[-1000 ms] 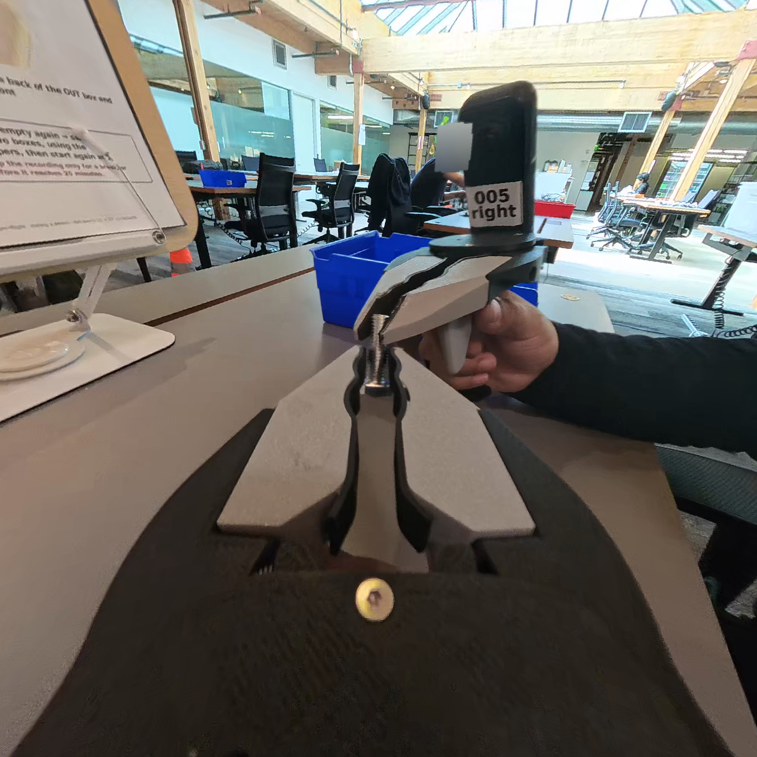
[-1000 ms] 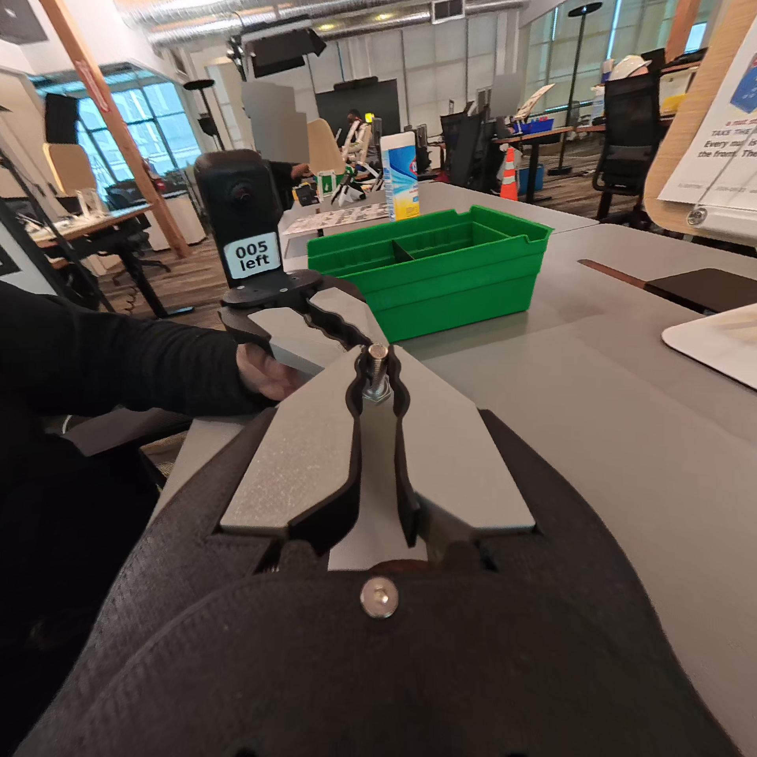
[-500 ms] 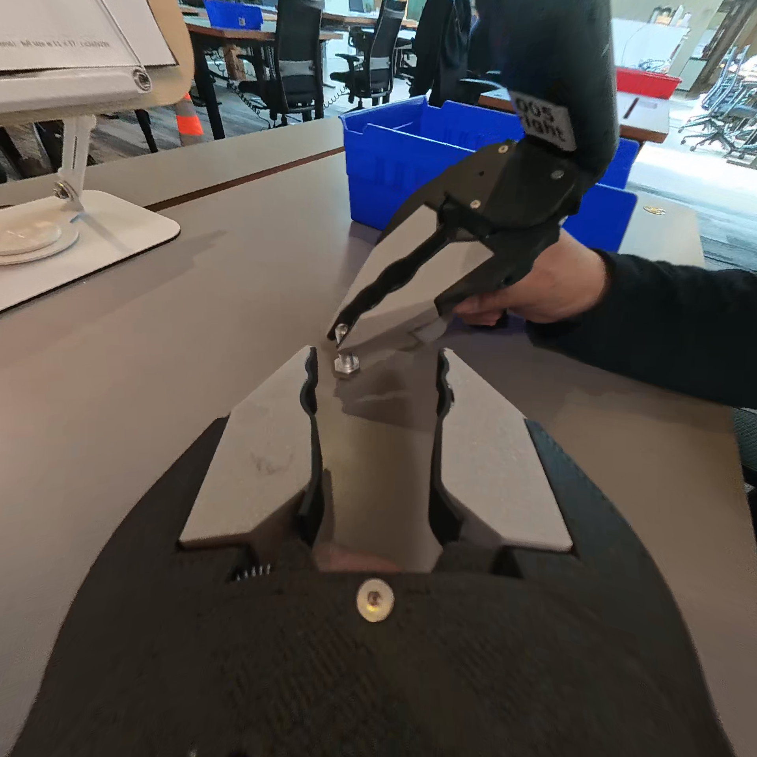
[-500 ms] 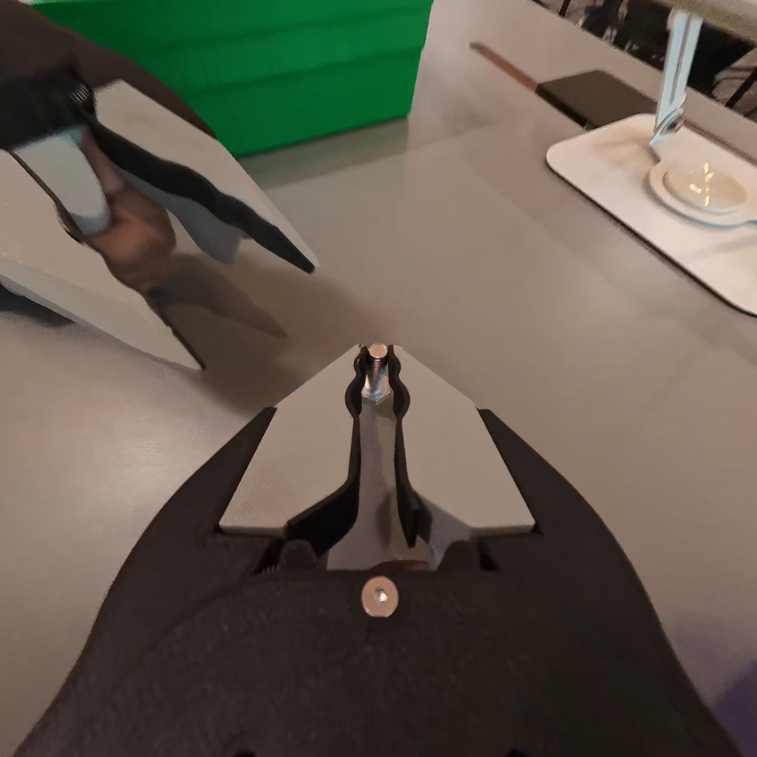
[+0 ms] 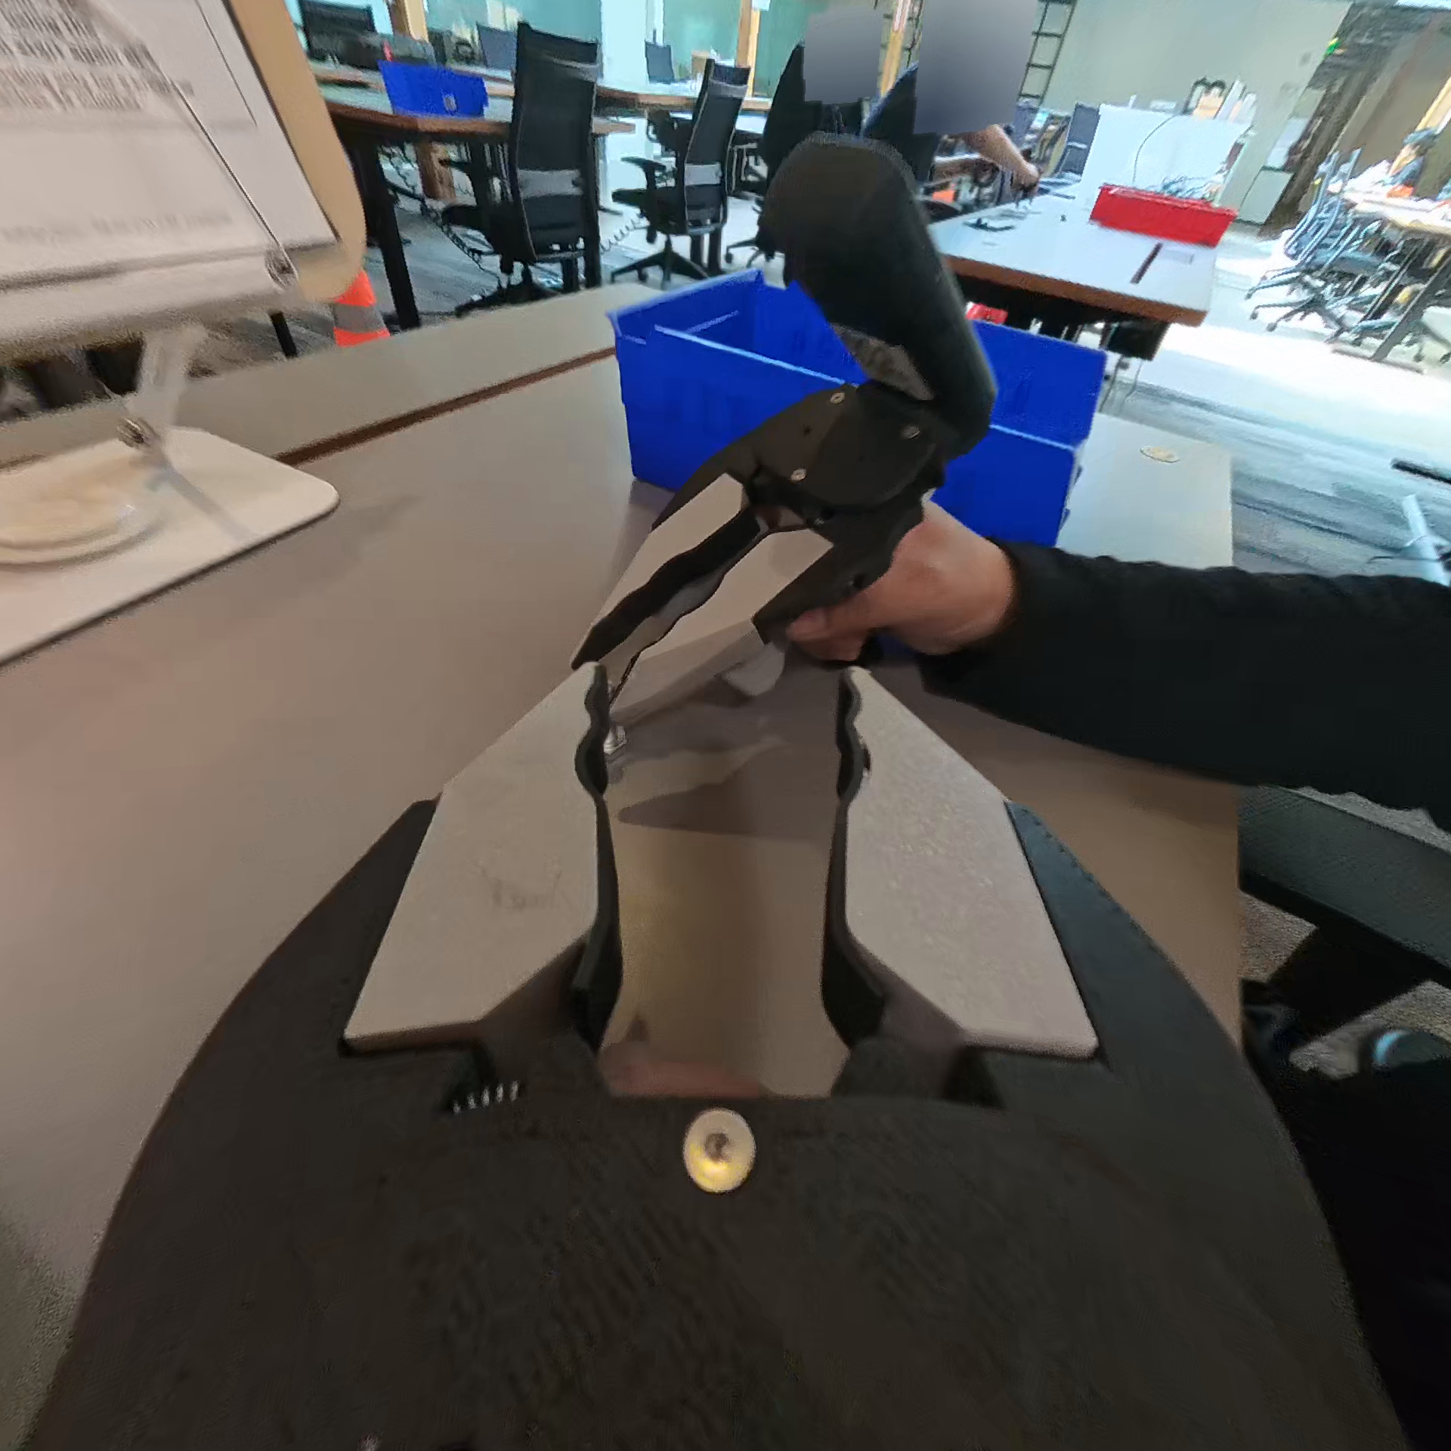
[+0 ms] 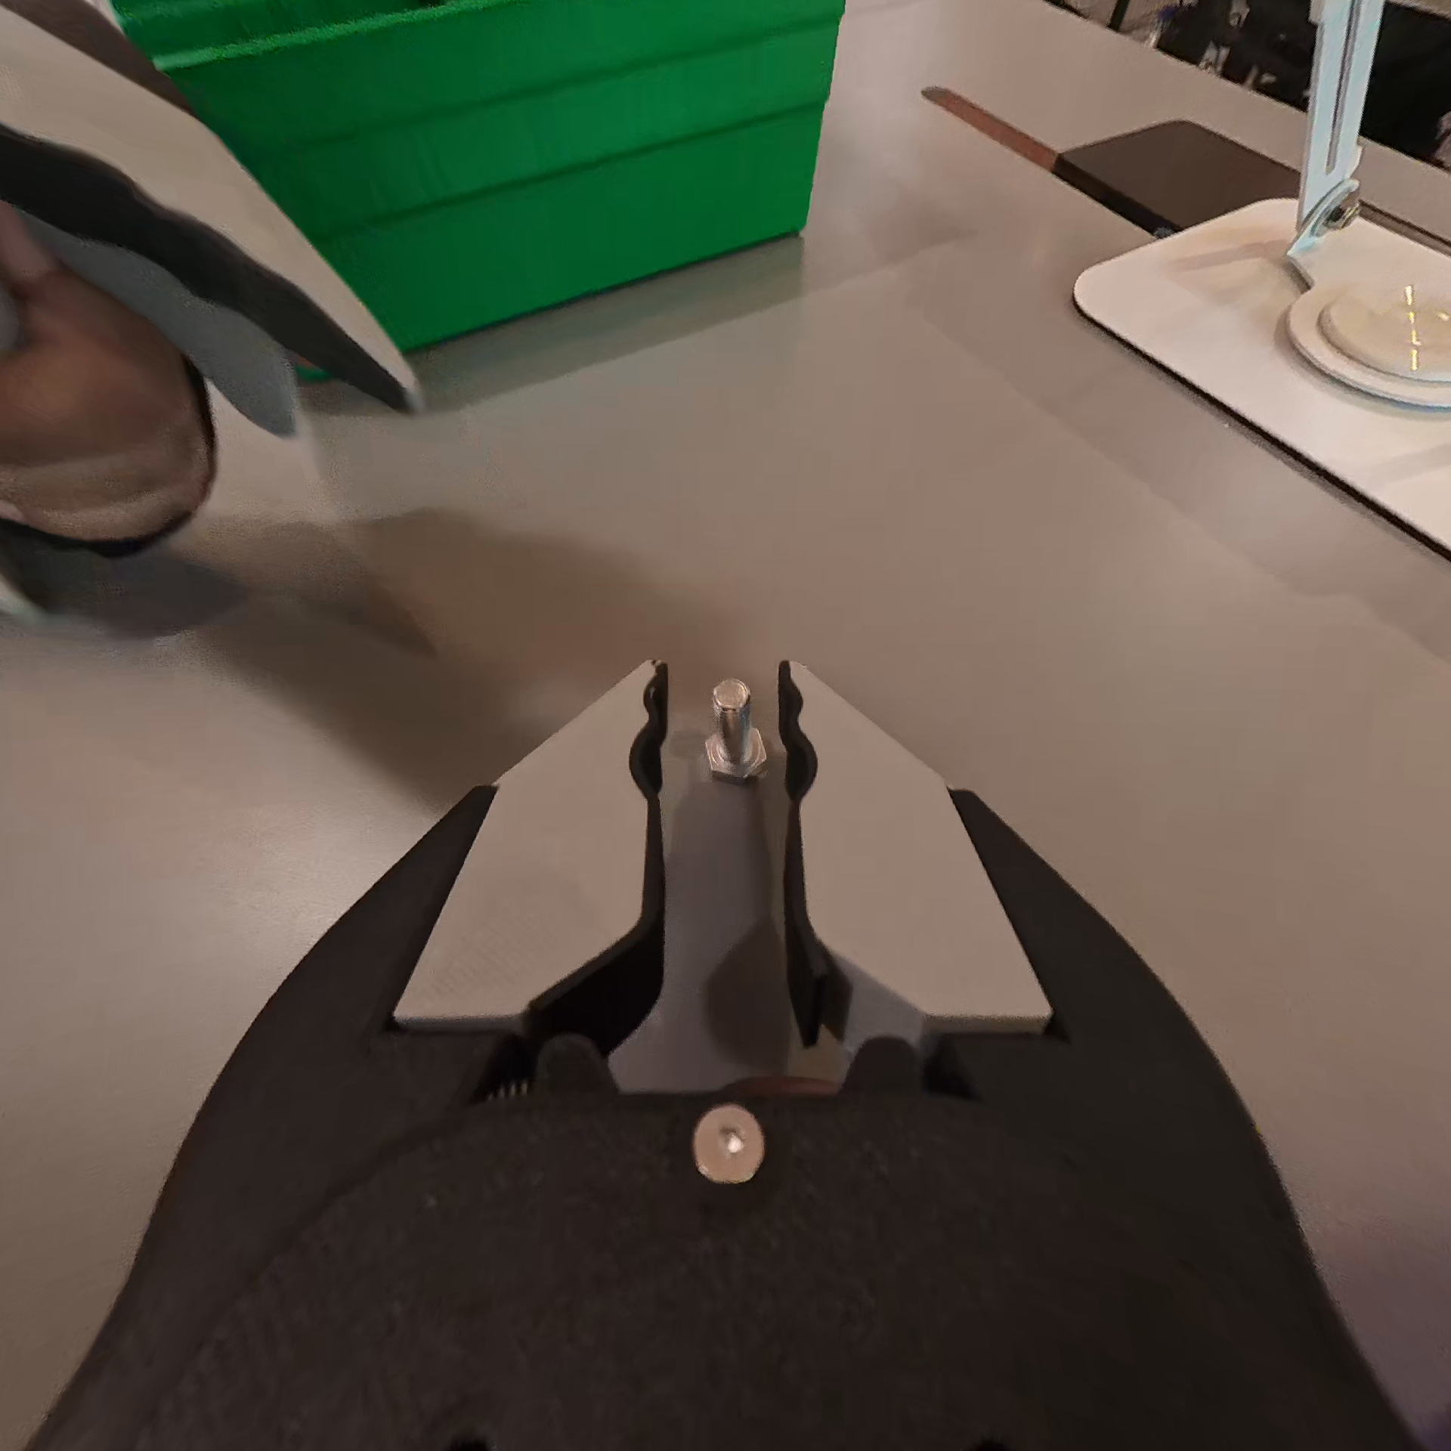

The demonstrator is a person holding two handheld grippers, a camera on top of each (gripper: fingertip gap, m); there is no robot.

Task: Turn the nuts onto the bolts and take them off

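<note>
bolt [image 6: 729, 726] upright between parted right claw [image 6: 722, 679] tips, left view half hides it

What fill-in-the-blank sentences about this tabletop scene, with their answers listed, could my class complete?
1. The small silver metal bolt stands on its ____ on the grey table.
2. The right hand-held gripper has its jaws ____ on either side of the bolt.
3. The plastic bin behind the bolt is ____.
4. The plastic bin in the left wrist view is ____.

Answers: head; open; green; blue
</note>
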